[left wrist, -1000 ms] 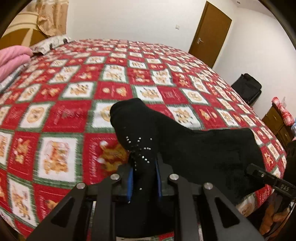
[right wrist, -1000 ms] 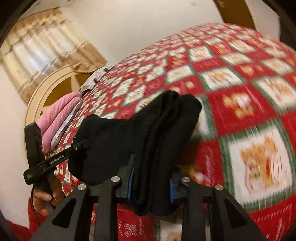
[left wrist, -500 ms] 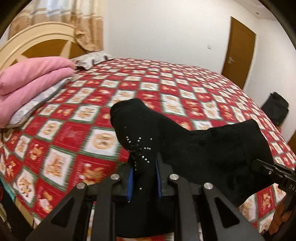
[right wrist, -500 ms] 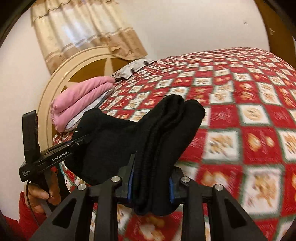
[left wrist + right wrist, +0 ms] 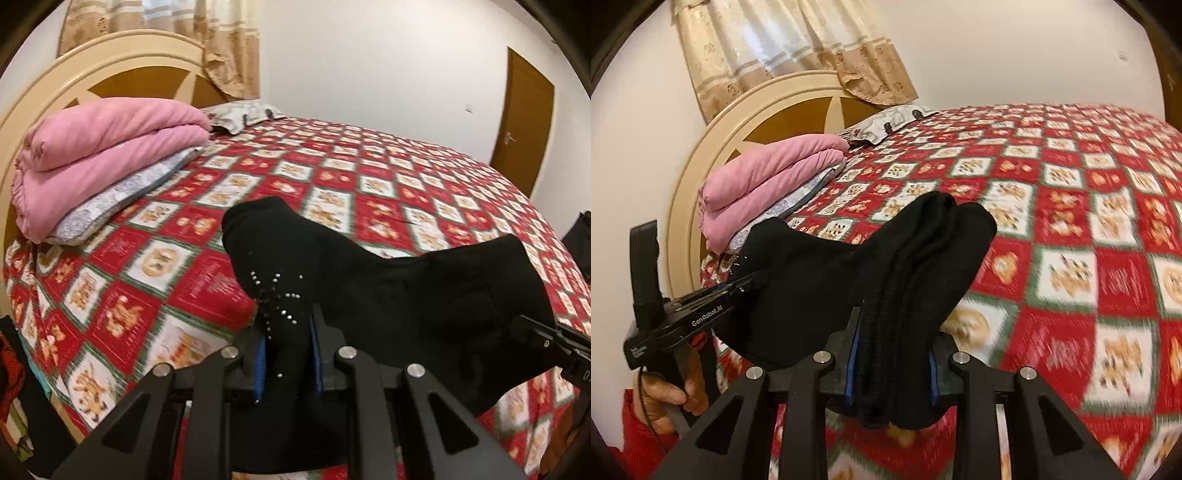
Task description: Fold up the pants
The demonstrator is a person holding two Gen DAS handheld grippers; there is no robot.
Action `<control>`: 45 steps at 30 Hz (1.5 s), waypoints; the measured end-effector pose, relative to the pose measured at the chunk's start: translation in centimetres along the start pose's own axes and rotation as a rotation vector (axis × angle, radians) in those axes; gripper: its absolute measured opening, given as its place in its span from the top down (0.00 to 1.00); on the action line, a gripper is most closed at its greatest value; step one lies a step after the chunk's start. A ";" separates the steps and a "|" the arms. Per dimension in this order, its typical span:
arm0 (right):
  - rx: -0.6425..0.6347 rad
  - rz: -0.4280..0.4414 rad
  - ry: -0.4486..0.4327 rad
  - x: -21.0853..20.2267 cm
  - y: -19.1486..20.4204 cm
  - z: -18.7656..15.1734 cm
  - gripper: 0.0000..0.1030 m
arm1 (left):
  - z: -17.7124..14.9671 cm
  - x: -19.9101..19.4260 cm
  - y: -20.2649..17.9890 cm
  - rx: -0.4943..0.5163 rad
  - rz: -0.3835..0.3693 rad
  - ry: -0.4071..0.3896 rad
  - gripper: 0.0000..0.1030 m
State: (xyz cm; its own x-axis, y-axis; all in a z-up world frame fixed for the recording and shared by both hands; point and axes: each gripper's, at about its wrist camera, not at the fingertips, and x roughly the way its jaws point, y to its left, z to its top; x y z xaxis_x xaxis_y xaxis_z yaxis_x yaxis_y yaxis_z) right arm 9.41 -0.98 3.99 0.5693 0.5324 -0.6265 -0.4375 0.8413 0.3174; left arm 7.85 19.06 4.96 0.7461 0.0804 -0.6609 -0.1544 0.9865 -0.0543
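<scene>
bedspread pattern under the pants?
Red and white checks with green borders and orange teddy-bear motifs on the bedspread; clearest in the left wrist view.

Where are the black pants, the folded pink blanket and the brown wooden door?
black pants (image 5: 406, 295), left wrist view, middle of the fabric span.
folded pink blanket (image 5: 110, 147), left wrist view, top fold.
brown wooden door (image 5: 524, 122), left wrist view, door panel.

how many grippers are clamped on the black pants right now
2: the left gripper pinches the studded end of the black pants; the right gripper pinches the ribbed end.
</scene>
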 end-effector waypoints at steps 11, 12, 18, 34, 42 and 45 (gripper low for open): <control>-0.072 -0.028 0.019 9.0 0.2 4.3 0.72 | 2.5 5.2 2.4 0.016 0.108 -0.008 0.81; -0.075 -0.043 0.034 10.0 -0.1 4.3 0.72 | 2.5 5.9 2.6 0.018 0.116 0.008 0.81; -0.018 -0.066 0.091 13.0 -2.8 3.6 0.65 | 1.2 8.9 3.4 0.016 0.152 0.098 0.76; 0.412 -0.126 -0.121 3.7 -7.7 1.6 0.23 | -0.4 5.1 6.8 -0.013 0.424 0.119 0.00; 0.200 -0.244 -0.106 -0.3 1.0 -1.5 0.23 | -3.3 -1.2 4.1 -0.071 0.311 0.034 0.00; 0.163 -0.225 -0.110 -1.3 3.0 -3.0 0.23 | -4.4 -2.8 2.8 -0.076 0.265 0.022 0.00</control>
State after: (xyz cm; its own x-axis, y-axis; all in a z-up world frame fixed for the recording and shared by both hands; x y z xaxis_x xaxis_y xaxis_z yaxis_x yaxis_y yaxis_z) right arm 5.27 0.55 3.67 0.7149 0.3306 -0.6162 -0.1794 0.9384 0.2953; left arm 2.50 21.00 3.37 0.6588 0.3305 -0.6758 -0.3916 0.9177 0.0671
